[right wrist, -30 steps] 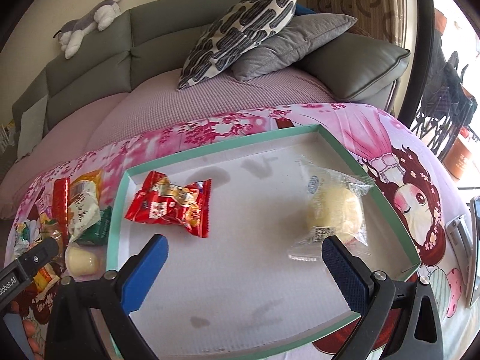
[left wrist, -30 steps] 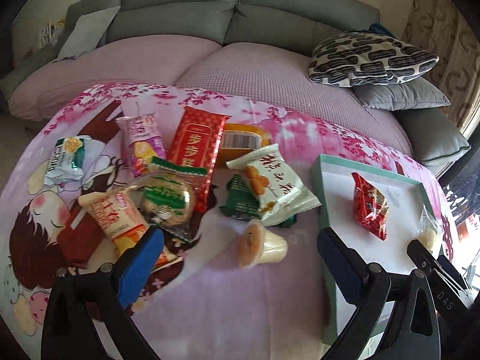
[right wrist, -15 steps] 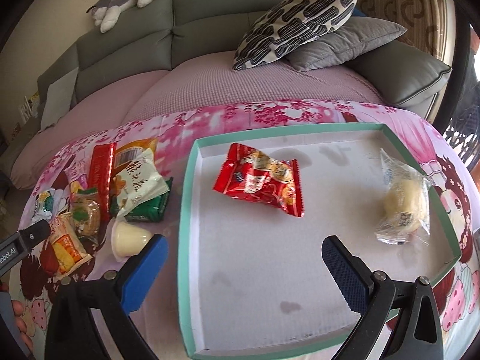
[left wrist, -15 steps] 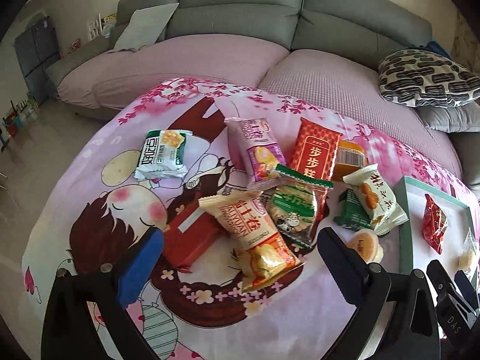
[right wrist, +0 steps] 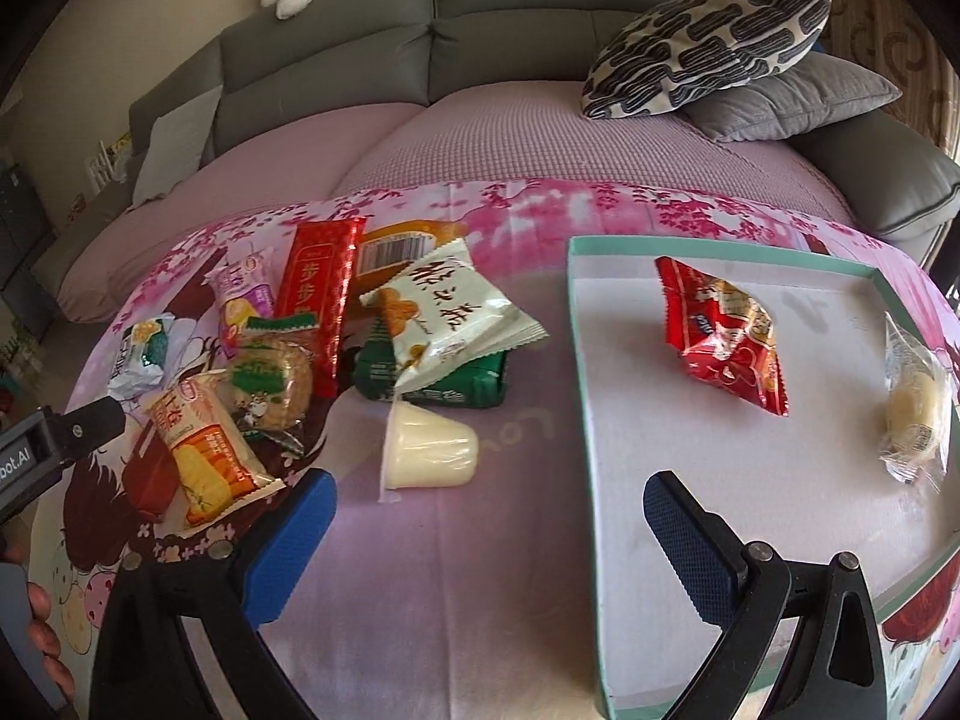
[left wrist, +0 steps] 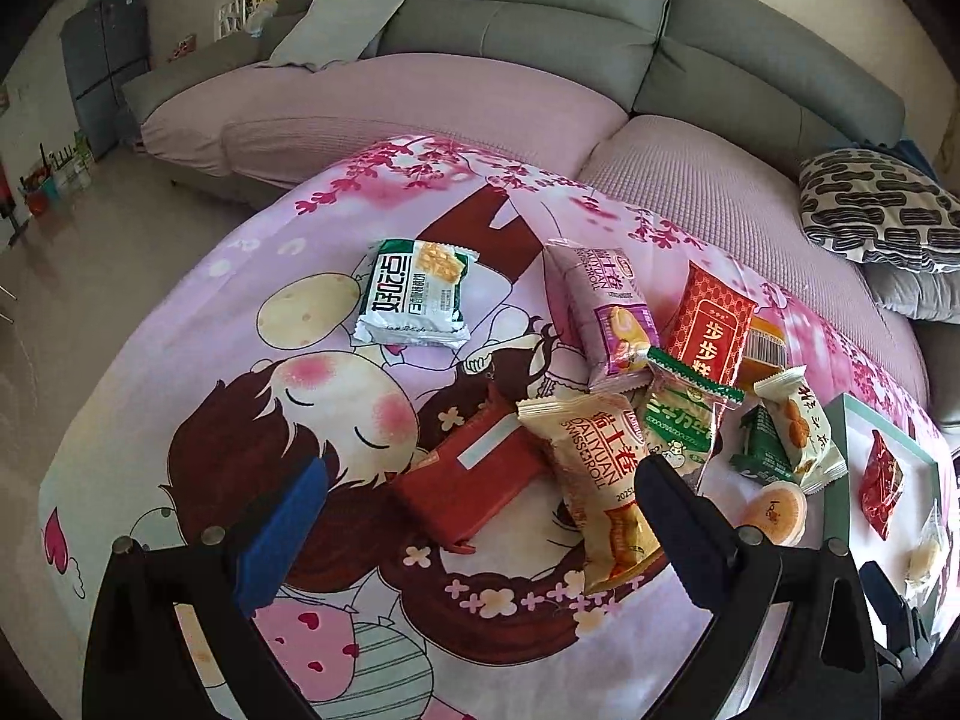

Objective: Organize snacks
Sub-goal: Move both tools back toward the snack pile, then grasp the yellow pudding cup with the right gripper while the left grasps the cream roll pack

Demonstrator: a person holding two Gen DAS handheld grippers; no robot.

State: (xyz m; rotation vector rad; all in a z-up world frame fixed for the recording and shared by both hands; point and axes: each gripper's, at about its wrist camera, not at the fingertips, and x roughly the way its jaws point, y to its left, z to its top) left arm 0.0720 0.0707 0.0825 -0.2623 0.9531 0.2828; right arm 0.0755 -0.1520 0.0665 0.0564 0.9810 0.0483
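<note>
Your tray holds two snacks.
Both your left gripper and right gripper hang spread, empty; one jelly cup lies outside.

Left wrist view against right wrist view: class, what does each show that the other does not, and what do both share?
Only the left wrist view shows the left gripper, open, over the dark red flat packet. Only the right wrist view shows the right gripper, open, and the whole teal-rimmed tray. Both show the jelly cup, the red snack bag in the tray, and the yellow Swiss roll packet.
</note>
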